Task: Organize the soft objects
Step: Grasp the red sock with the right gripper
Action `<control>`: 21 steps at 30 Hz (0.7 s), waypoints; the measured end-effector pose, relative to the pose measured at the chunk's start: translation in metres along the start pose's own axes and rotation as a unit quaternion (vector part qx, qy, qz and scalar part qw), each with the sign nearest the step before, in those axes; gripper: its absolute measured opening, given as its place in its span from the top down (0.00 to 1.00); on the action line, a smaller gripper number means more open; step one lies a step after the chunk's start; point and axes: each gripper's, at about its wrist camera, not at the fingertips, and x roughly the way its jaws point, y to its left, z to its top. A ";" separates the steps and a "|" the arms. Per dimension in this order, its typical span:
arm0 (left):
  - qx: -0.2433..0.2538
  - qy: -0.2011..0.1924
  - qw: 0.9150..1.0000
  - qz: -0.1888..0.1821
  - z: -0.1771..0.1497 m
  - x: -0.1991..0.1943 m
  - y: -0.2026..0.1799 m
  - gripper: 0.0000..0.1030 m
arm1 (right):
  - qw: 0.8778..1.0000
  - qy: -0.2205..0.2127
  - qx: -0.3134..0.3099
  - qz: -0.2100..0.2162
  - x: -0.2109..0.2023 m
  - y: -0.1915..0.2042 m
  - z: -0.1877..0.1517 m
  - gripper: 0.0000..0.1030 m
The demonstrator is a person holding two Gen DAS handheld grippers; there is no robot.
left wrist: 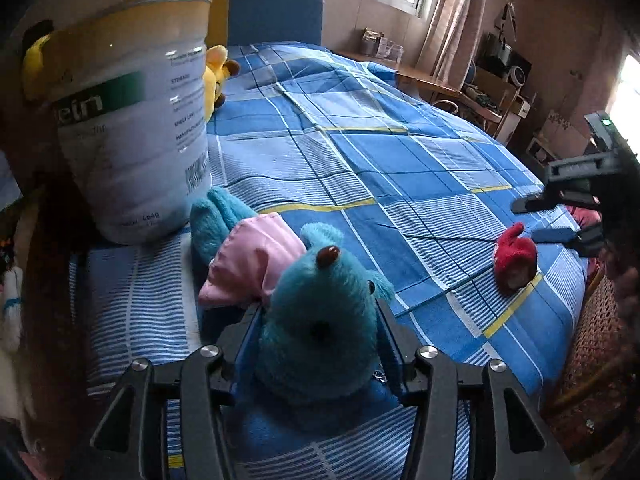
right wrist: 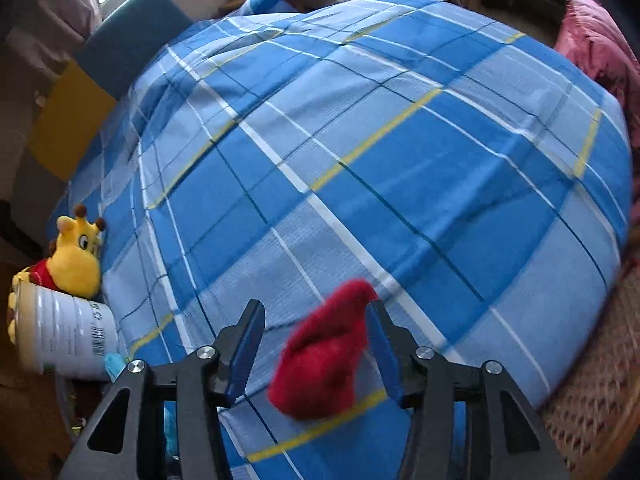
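My left gripper point(left wrist: 318, 320) has its two fingers against the sides of a teal plush toy point(left wrist: 320, 332) in a pink shirt point(left wrist: 252, 264), which lies on the blue plaid bed cover point(left wrist: 360, 152). My right gripper point(right wrist: 316, 320) is open around a small red plush point(right wrist: 324, 356) lying on the cover; its right finger touches the plush and the left finger stands apart. The red plush point(left wrist: 514, 256) and the right gripper point(left wrist: 536, 220) also show at the right of the left wrist view. A yellow giraffe plush point(right wrist: 78, 256) sits at the bed's left edge.
A large white tin point(left wrist: 136, 120) stands on the bed just left of the teal plush, also seen in the right wrist view point(right wrist: 64, 336). A yellow plush point(left wrist: 216, 76) lies behind it. A pink blanket point(right wrist: 600, 40) lies at the far right. A desk point(left wrist: 440, 80) stands beyond the bed.
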 end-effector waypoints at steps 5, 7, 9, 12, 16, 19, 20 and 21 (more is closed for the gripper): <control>-0.015 0.006 1.000 -0.014 -0.001 0.006 0.004 0.43 | 1.000 0.022 0.007 -0.012 0.014 -0.001 -0.012 0.48; -0.014 0.006 1.000 -0.015 -0.001 0.005 0.004 0.45 | 0.999 0.037 -0.020 -0.026 0.028 0.007 -0.018 0.48; -0.018 0.003 1.000 -0.023 0.000 -0.001 0.005 0.51 | 0.997 0.021 -0.058 -0.050 0.027 0.018 -0.023 0.76; -0.014 0.002 0.999 -0.030 -0.001 -0.010 0.006 0.53 | 0.994 0.028 -0.094 -0.046 0.027 0.031 -0.025 0.78; -0.014 -0.016 0.999 -0.038 -0.003 -0.035 0.009 0.53 | 0.988 0.009 -0.149 -0.029 0.018 0.061 -0.017 0.78; -0.005 -0.036 0.999 -0.037 -0.003 -0.058 0.010 0.53 | 0.985 -0.006 -0.174 0.007 0.005 0.090 0.000 0.78; -0.007 -0.046 0.998 -0.037 -0.003 -0.069 0.013 0.53 | 0.982 -0.018 -0.188 0.018 -0.001 0.106 0.009 0.78; -0.009 -0.052 0.998 -0.037 -0.004 -0.076 0.014 0.53 | 0.979 -0.027 -0.199 0.024 -0.005 0.118 0.014 0.78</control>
